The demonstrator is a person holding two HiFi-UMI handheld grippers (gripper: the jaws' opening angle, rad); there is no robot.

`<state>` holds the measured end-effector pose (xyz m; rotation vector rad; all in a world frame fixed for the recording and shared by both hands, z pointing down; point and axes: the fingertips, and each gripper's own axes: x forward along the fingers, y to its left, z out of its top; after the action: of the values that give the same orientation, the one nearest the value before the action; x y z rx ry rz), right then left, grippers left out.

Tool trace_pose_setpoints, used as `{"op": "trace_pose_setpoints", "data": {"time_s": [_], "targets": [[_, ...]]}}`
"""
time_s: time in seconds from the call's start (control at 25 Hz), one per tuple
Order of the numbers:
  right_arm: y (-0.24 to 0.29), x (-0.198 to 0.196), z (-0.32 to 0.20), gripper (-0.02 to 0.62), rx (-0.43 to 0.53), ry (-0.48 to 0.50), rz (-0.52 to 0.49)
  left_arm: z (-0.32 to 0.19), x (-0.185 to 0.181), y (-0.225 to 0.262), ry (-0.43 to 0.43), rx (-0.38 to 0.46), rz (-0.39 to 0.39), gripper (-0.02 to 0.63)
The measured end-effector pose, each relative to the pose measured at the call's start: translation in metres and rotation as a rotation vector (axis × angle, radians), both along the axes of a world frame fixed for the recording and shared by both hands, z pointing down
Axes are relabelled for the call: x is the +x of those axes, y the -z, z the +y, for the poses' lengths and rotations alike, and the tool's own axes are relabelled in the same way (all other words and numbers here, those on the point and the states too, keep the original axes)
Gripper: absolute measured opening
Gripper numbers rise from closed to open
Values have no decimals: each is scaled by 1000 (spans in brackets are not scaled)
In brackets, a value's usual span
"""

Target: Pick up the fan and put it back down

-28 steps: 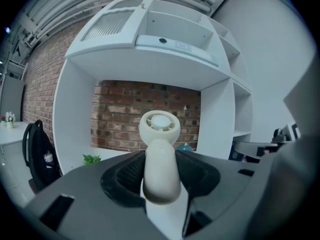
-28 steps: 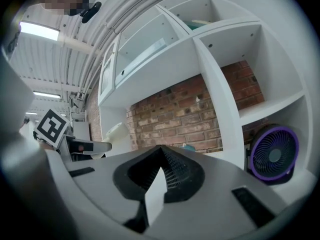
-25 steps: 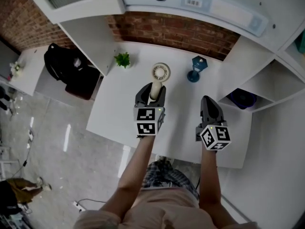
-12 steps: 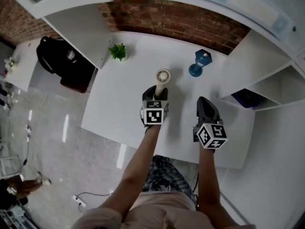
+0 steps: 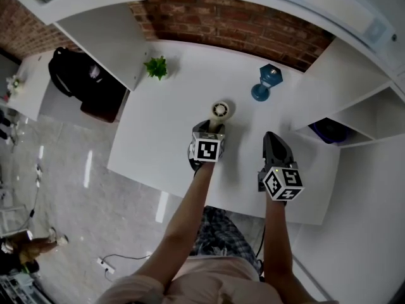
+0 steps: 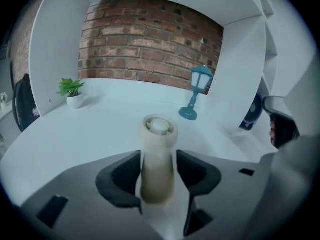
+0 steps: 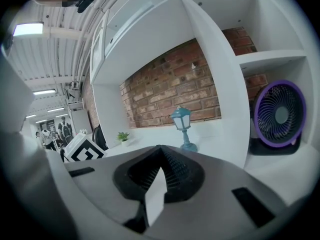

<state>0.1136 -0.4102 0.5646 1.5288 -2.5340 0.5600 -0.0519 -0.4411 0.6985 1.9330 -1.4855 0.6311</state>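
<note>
A cream hand-held fan (image 5: 221, 109) with a round head and a thick handle is over the middle of the white table (image 5: 158, 138). My left gripper (image 5: 213, 128) is shut on its handle. In the left gripper view the fan (image 6: 158, 149) runs forward between the two dark pads, head pointing away, with the left gripper (image 6: 158, 176) clamped on both sides. Whether the fan touches the table I cannot tell. My right gripper (image 5: 274, 138) hangs to the right of it, shut and empty; in its own view the right gripper (image 7: 159, 151) shows its pads meeting.
A blue lantern lamp (image 5: 262, 82) stands at the back right of the table and a small potted plant (image 5: 156, 67) at the back left. A purple fan (image 7: 278, 114) sits in the shelf compartment on the right. A black bag (image 5: 79, 78) lies left of the table.
My left gripper has come down toward the table with the fan in it and tipped further downward. The right gripper has sunk a little.
</note>
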Motion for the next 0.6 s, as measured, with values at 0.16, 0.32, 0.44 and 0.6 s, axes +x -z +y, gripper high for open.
{"op": "trace_pose_setpoints", "data": {"time_s": [0.16, 0.32, 0.44, 0.6], "targets": [[2, 5, 1, 15, 1, -12, -2, 1, 1, 12, -17, 38, 9, 370], [2, 8, 3, 15, -2, -20, -4, 4, -1, 19, -31, 64, -11, 390], [5, 8, 5, 15, 2, -22, -3, 6, -3, 30, -28, 90, -2, 390], [16, 11, 10, 15, 22, -34, -2, 14, -5, 57, -22, 147, 43, 388]]}}
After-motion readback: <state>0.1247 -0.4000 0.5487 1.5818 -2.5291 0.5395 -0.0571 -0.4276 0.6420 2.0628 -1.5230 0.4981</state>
